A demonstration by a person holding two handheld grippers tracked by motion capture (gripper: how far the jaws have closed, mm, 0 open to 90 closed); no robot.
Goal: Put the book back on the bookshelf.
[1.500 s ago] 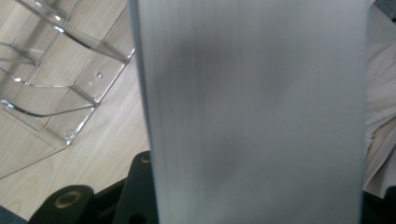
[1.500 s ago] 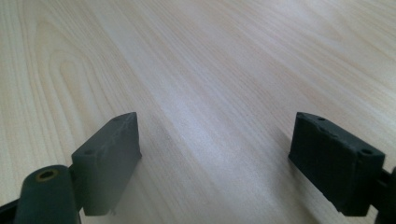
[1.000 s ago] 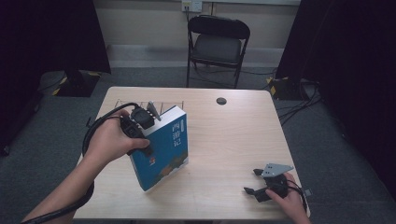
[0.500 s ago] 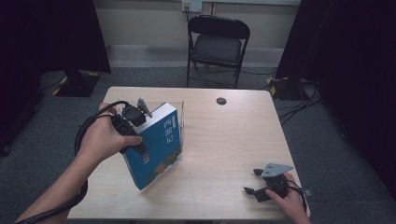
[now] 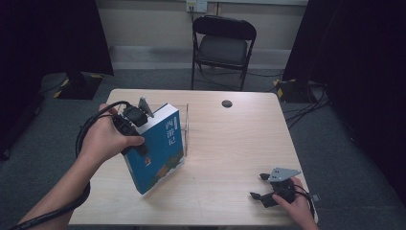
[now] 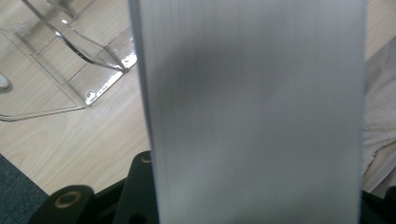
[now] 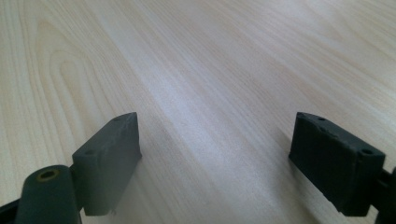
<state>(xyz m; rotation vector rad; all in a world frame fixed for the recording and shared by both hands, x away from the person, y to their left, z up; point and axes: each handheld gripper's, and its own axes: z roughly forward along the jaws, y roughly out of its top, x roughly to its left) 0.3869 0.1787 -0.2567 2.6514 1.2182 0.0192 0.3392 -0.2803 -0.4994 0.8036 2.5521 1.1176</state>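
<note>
A thick blue paperback book with a white spine is held up on its bottom edge near the left side of the light wooden table. It is tipped, top leaning toward the far side. The left gripper is clamped on the book near its top, w/ one jaw on each side, so the book is kept from falling flat. In the left gripper view the pale page edge is seen very close, running up between the jaws.

Just behind and right of the book, a clear plastic book stand is seen; its base and curved arm are shown on the wood in the left gripper view. The book is prob. being brought to that stand, so it is held upright and not flat. It is not yet set in the stand, as far as can be told.

The right gripper is kept low at the near right corner, well apart from the book. Its jaws are spread wide w/ nothing between them; bare wood is seen past them. It is prob. parked so it is out of the way.

Other things: a small round black disc lies near the far edge, and a black folding chair stands beyond the table. Neither is in the path. The stand's thin clear upright could be bumped by the book's edge, since it is hard to see.
</note>
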